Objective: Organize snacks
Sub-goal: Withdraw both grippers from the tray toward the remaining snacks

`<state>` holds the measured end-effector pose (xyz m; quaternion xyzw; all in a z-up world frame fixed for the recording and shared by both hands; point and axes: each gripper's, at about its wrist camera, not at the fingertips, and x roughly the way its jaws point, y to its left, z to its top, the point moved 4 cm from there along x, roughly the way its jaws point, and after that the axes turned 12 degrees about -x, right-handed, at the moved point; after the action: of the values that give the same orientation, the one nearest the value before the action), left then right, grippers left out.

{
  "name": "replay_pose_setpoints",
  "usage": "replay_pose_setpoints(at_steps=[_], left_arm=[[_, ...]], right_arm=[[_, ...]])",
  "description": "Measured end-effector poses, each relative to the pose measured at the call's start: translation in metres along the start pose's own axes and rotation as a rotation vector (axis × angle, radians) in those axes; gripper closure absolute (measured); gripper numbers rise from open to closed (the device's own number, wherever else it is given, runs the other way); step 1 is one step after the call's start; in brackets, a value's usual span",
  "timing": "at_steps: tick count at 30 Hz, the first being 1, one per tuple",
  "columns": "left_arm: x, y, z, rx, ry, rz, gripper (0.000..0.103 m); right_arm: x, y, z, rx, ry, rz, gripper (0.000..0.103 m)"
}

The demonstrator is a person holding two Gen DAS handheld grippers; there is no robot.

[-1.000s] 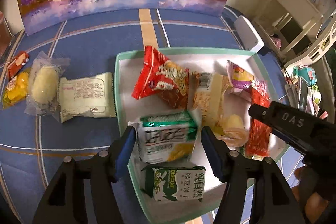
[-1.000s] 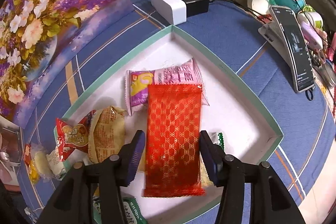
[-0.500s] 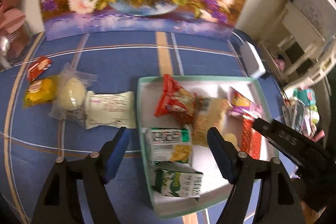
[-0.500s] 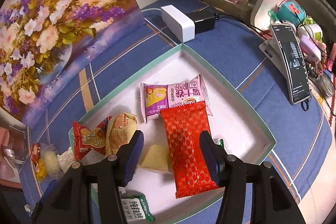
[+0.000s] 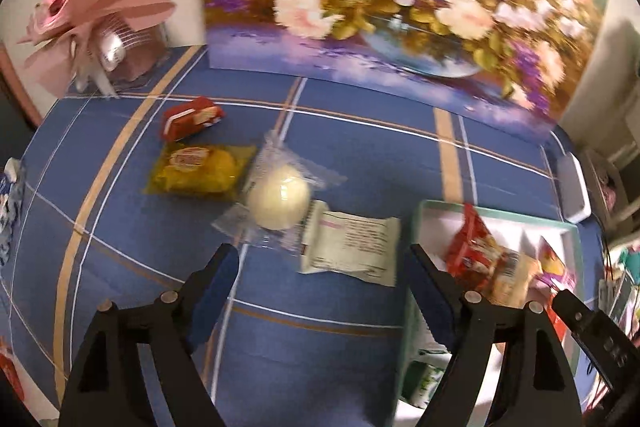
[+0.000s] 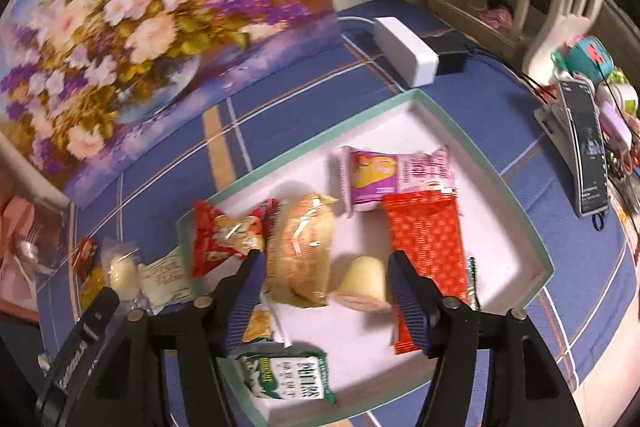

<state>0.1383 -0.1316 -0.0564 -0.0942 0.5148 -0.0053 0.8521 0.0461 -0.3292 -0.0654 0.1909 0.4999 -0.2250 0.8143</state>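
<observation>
My left fingers [image 5: 320, 279] are opening and hold nothing; between them lies only the blue checked cloth of the bench [image 5: 120, 211]. At 12 o'clock from them I see a white packet with small print [image 5: 352, 247], at 11 o'clock a round pale bun in clear wrap [image 5: 278, 201], then a yellow packet [image 5: 200, 169] and a small red packet [image 5: 192, 115]. At 3 o'clock stands the green-rimmed tray [image 6: 516, 203]. My right fingers [image 6: 324, 301] are also opening, with nothing pressed; a cream wedge pastry [image 6: 366, 285] lies in the tray under the gap. In the tray are a red patterned packet [image 6: 424, 239], a pink packet [image 6: 396, 177], a beige bun packet [image 6: 302, 247], a red crisp bag [image 6: 224, 235] and a green biscuit pack [image 6: 288, 371]. A second ago the left fingers stood around a green pack in the tray and the right around the red patterned packet; now both have left them there.
</observation>
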Motion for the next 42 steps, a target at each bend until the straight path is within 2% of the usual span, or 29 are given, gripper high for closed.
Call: replay_pose_setpoints(at_steps=[11,13,14,15,25,38,42], left_arm=[[0.001,0.033,0.012,-0.085,-0.007,0.055,0.017],[0.0,0.04,0.015,-0.094,-0.011,0.062,0.017],[0.0,0.044,0.016,-0.101,-0.016,0.069,0.012],[0.0,0.047,0.018,-0.107,-0.018,0.076,0.0],[-0.006,0.085,0.031,-0.172,-0.057,0.121,0.0],[-0.016,0.122,0.049,-0.205,-0.1,0.104,0.0],[-0.02,0.137,0.059,-0.179,-0.141,0.125,0.0]], right_arm=[[-0.001,0.04,0.001,-0.111,0.006,0.011,0.019],[-0.001,0.046,0.0,-0.124,0.003,0.012,0.012],[-0.001,0.05,0.0,-0.134,0.001,0.011,0.009],[-0.001,0.053,0.0,-0.146,-0.003,0.012,0.0],[0.001,0.075,-0.004,-0.212,-0.023,0.022,0.0],[-0.006,0.102,-0.003,-0.287,-0.084,0.041,0.0],[-0.004,0.113,-0.003,-0.264,-0.099,0.115,0.0]])
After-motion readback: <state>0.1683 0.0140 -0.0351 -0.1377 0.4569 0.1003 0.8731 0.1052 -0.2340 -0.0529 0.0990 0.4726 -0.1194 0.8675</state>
